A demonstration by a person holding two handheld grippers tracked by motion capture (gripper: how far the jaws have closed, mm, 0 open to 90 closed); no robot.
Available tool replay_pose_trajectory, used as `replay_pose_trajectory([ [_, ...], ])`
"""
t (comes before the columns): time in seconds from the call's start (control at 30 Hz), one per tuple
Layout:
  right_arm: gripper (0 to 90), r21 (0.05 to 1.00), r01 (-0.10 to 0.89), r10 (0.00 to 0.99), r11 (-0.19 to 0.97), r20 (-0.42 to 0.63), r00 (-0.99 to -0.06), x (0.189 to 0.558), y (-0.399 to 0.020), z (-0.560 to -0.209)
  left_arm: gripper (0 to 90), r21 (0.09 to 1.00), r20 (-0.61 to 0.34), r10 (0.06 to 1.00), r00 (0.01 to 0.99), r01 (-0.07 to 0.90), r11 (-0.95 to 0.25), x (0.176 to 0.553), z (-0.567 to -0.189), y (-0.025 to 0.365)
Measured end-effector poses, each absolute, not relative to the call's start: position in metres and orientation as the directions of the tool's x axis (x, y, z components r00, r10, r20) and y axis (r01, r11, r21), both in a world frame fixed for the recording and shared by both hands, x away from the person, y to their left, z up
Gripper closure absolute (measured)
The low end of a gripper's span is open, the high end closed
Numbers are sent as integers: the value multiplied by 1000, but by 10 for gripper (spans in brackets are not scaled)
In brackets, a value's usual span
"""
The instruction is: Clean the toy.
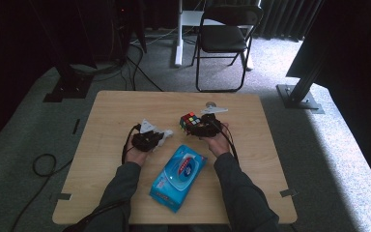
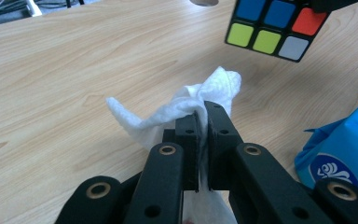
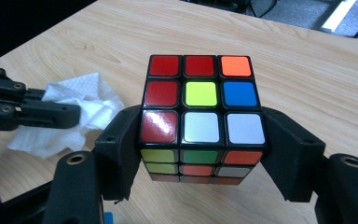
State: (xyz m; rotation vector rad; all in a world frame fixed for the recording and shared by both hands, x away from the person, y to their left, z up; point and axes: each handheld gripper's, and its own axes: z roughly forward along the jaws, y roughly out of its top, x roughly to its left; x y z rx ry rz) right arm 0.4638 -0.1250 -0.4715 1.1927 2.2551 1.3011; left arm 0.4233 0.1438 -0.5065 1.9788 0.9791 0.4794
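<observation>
Right gripper view: my right gripper (image 3: 200, 140) clamps the puzzle cube (image 3: 200, 98); my left gripper (image 2: 203, 109) pinches a white wipe (image 2: 214, 88). Wiping hard could twist the cube loose.

My count: my grippers 2, left gripper (image 1: 160, 138) and right gripper (image 1: 199, 126) | Rubik's cube (image 3: 200, 100) 1 | white wet wipe (image 2: 200, 100) 1 | blue wet-wipe pack (image 1: 178, 176) 1 | wooden table (image 1: 125, 108) 1 | black folding chair (image 1: 224, 36) 1

glossy plastic cube (image 3: 203, 116), textured paper wipe (image 2: 200, 100)
</observation>
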Motion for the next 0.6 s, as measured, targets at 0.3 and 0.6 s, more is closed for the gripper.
replay_pose_trajectory([
  [0.3,343,805,529,788,270,132,-602,463,-135,-477,853,822,-34,789,613,466,-327,423,-508,147],
  [0.6,342,793,547,804,267,130,-580,464,-144,-484,850,820,-32,792,610,469,-328,423,-509,150],
])
